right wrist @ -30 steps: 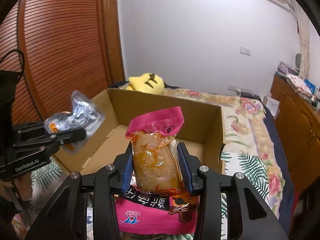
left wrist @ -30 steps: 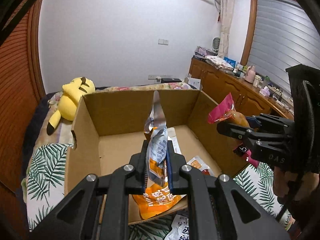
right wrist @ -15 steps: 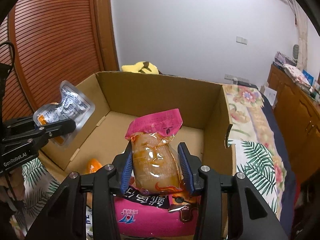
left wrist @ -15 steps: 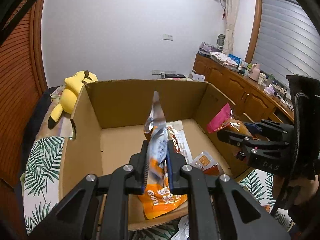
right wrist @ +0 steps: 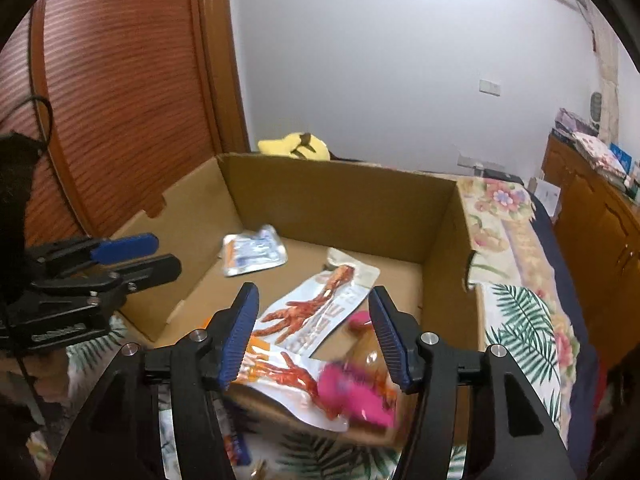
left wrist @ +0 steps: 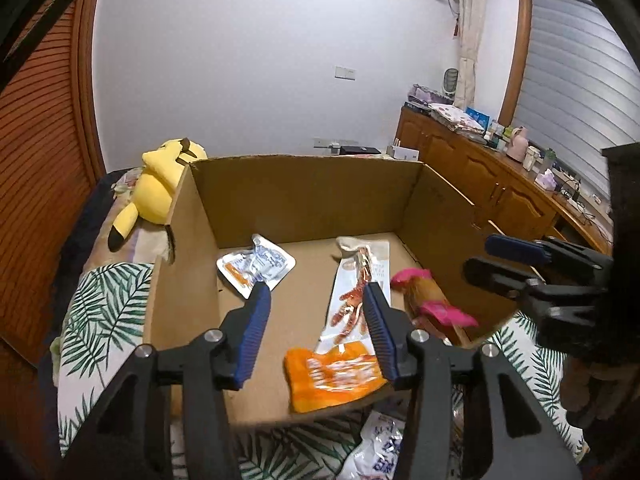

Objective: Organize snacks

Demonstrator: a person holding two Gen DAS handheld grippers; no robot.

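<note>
The pink packet (right wrist: pixel 356 390) is smeared by motion blur in the right wrist view, so its print can't be read. Below the box (left wrist: pixel 304 196), a white packet (left wrist: pixel 380 452) is cut off by the frame edge and half hidden behind the left gripper (left wrist: pixel 316 332). Items on the counter (left wrist: pixel 532 160) are too small to identify.

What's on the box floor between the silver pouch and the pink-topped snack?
The long chicken-feet packet lies between the silver pouch and the pink-topped snack, seen in both wrist views.
</note>
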